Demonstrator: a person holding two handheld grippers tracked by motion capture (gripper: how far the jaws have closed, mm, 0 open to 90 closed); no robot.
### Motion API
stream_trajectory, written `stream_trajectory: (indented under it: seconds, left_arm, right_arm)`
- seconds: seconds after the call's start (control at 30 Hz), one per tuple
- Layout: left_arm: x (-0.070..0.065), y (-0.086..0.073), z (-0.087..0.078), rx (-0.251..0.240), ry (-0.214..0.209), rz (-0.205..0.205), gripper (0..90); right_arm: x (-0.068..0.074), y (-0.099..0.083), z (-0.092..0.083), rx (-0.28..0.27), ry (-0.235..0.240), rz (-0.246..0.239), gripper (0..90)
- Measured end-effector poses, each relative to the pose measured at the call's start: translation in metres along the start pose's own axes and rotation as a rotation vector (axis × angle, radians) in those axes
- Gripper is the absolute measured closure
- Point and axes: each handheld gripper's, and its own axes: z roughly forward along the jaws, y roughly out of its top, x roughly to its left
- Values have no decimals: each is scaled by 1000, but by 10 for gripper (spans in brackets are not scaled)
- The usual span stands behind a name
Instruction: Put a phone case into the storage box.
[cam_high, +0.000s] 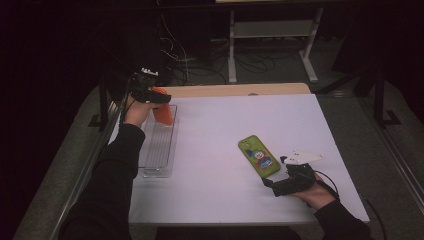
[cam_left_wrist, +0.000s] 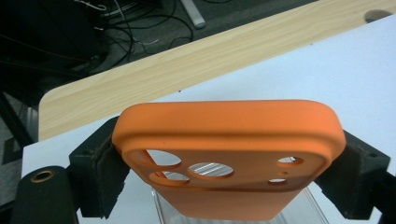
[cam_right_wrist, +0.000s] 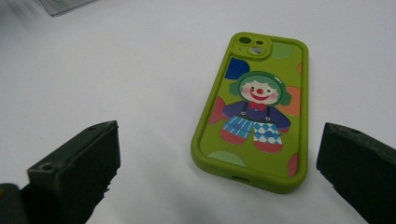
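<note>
We are holding the orange phone case (cam_left_wrist: 229, 154) across its width in our left gripper (cam_high: 150, 95), over the far end of the clear tray (cam_high: 162, 172) by the table's left edge. Our right gripper (cam_right_wrist: 219, 186) is waiting wide open before the green case (cam_right_wrist: 254, 112); bare white table (cam_high: 210, 190) surrounds it.

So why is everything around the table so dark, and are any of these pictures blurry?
High view: light falls on the white table, the floor behind stays dim, and the picture is soft. Left gripper view: the orange phone case is sharp, evenly lit, no glare. Right gripper view: the green phone case is crisp, while the near jaws and the far clear tray blur.
</note>
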Motion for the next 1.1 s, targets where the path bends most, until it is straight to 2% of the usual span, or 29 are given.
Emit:
stream_trajectory:
  seconds: [0.3,0.37,0.53,0.7,0.93,1.1]
  left_arm:
    - [-3,-3,11,21,16,-10,133]
    - [-3,-3,12,9,18,-25,132]
    - [-4,-2,16,-10,26,-20,126]
    - [-2,-2,19,-27,8,-49,121]
    - [-2,-1,22,-50,-1,-72,82]
    - [0,-1,23,-54,9,-67,27]
  right_arm:
    - [-1,0,0,1,2,0,0]
    - [-1,0,-1,4,3,4,0]
    - [0,-1,0,6,4,6,0]
    - [-1,-1,0,4,2,4,0]
    - [0,-1,0,6,3,3,0]
    - [-1,-1,0,6,4,3,0]
